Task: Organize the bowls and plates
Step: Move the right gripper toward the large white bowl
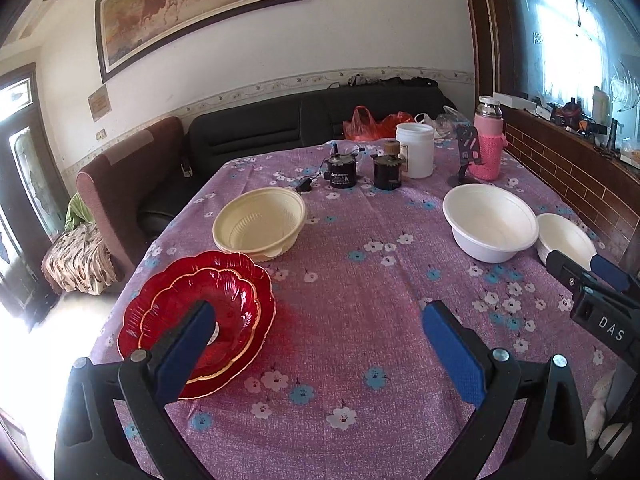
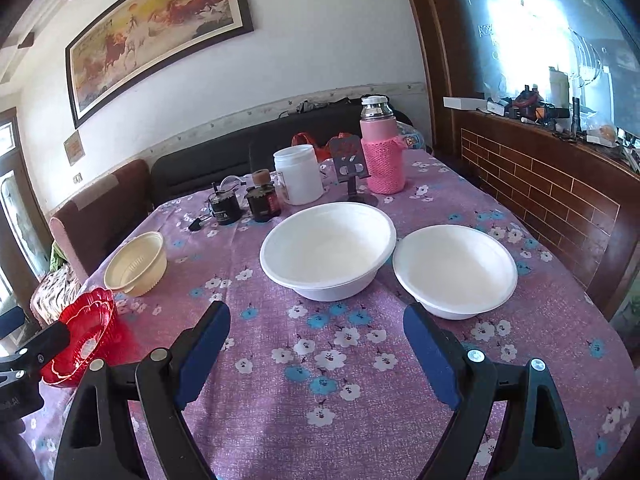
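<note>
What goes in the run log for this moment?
left gripper: open, empty | right gripper: open, empty | red plates: stacked | white bowls: side by side, unstacked

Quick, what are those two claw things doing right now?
Left gripper: open, holding nothing.
Right gripper: open, holding nothing.

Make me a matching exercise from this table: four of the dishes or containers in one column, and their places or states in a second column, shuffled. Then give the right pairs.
Things
1. red dishes
2. cream bowls
3. small white bowl
4. pink-sleeved flask

Descriptions
A. upright at the far end of the table
B. nearest the brick-patterned wall, beside the large white bowl
C. smaller glass one nested in a larger one, at the near left edge
D. pale, nested, just beyond the red ones

Pairs: 1-C, 2-D, 3-B, 4-A
</note>
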